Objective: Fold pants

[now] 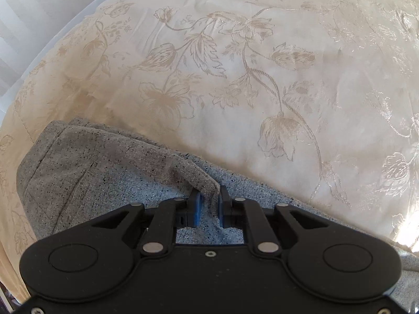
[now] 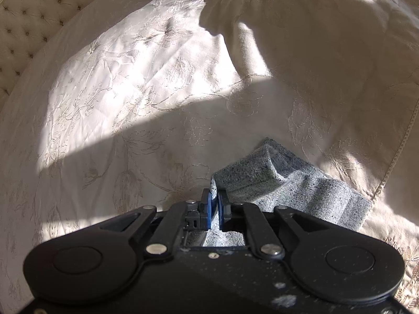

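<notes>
Pants: grey speckled fabric with dark flecks, the pants (image 1: 86,167) lie on the bed (image 1: 235,78), folded into layers with a stitched seam showing on the top panel.
Where they sit: at the near edge of both views, close under each tool, on the cream bedspread with its woven flower pattern.
Left tool: the left tool (image 1: 209,202) has its blue pads (image 1: 197,206) drawn in narrow, pinching a raised fold of the pants between them.
Right tool: the right tool (image 2: 214,204) is nearly closed, its blue pads (image 2: 208,209) gripping an upright edge of the grey cloth.
Left wrist view only: the broad folded body of the pants spreading to the left, with its layered edges stacked at the far side, and a pale wall or curtain beyond the bed's edge.
Right wrist view only: a narrower end of the pants (image 2: 301,191) with a rolled-over hem lying to the right, a tufted headboard (image 2: 34,13) at upper left, strong sun patches and hard shadows on the bedspread, and a corded trim (image 2: 400,151) running along the right.
</notes>
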{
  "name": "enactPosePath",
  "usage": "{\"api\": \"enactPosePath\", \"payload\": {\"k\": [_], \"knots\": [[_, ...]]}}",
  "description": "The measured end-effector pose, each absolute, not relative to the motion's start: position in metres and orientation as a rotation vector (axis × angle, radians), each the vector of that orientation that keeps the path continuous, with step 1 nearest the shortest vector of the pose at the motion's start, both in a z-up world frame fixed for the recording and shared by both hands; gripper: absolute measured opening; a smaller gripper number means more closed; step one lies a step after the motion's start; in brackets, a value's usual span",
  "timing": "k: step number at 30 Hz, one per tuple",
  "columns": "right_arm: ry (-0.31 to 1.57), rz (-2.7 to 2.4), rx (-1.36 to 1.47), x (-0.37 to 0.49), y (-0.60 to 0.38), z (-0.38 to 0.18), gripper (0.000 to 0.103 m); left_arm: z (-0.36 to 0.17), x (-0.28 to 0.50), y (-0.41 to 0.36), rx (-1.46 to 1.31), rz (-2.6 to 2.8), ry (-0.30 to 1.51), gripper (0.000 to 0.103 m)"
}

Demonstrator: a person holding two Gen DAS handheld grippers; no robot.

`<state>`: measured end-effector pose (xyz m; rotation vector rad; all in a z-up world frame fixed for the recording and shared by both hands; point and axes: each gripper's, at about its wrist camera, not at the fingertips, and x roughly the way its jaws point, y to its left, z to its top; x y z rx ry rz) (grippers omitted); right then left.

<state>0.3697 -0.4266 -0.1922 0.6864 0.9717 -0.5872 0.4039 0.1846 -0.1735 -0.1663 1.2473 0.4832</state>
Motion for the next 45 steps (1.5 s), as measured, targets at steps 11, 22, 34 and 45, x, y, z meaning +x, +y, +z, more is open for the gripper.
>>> {"api": "enactPosePath", "payload": {"k": [11, 22, 34, 45], "knots": [[0.87, -0.455, 0.552, 0.322, -0.467, -0.144, 0.025, -0.18, 0.418, 0.185, -0.17, 0.511, 1.245, 0.017], [1.014, -0.374, 0.342, 0.269, -0.491, -0.177, 0.027, -0.178, 0.406, 0.164, -0.003, 0.515, 1.206, 0.02], [1.097, -0.141, 0.275, 0.297, -0.498, -0.208, 0.034, -0.177, 0.407, 0.147, 0.108, 0.553, 1.196, 0.02], [1.1, -0.143, 0.344, 0.27, -0.514, -0.168, 0.004, -0.181, 0.408, 0.142, 0.152, 0.55, 1.204, 0.02]]}}
